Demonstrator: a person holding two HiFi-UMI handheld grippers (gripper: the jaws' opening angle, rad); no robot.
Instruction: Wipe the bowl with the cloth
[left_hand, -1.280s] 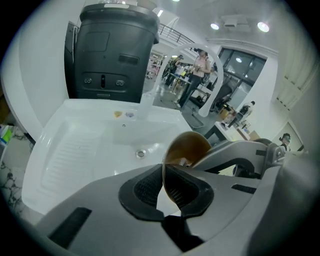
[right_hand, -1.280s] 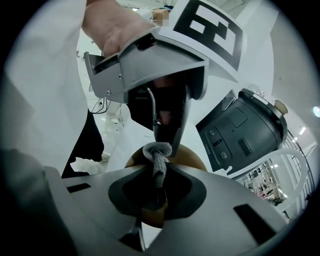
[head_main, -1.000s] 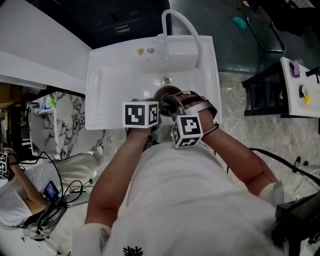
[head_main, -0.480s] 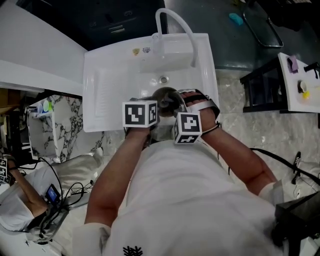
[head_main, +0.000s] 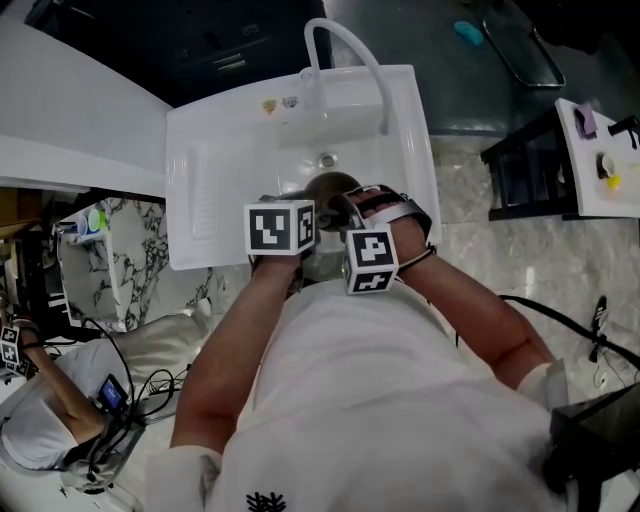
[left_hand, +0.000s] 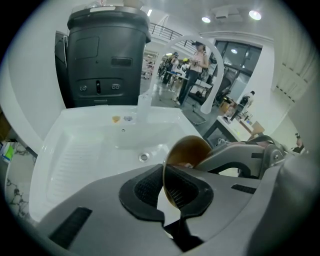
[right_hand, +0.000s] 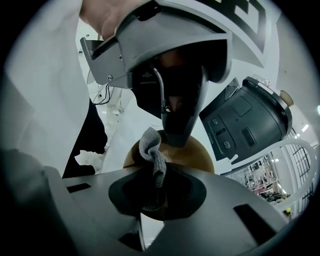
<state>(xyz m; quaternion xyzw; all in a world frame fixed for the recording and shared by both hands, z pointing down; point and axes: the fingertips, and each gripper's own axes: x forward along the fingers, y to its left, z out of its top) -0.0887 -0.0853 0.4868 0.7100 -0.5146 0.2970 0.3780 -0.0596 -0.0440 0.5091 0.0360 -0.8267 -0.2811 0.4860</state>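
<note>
The white sink (head_main: 200, 190) took up the middle of the head view, its ribbed drainboard along the left side and the curved tap (head_main: 368, 62) rising from the back edge. Behind it stood a dark unit (left_hand: 107, 55), which only the gripper views showed upright. A white side table (head_main: 600, 160) stood well apart at the right, and another person (head_main: 40, 440) sat low at the left.

The brown bowl (head_main: 325, 185) hung over the basin near the sink's front edge, just in front of the drain (head_main: 326, 159). From the head, the two marker cubes (head_main: 280, 228) and the wearer's forearms covered most of the bowl and all the jaws.

The left gripper view showed the bowl tipped on edge, its rim running down between the pads. The left gripper (left_hand: 167, 187) was nearly closed, clamped on that rim. Whether the bowl's hollow or its outside faced right, I could not tell.

The right gripper (right_hand: 155, 192) pinched the grey cloth (right_hand: 152, 150), a sight no other view gave. The cloth's length ran out along the jaws towards the bowl, and its folded tip lay against the bowl's broad brown face, just below the left gripper's jaws.
</note>
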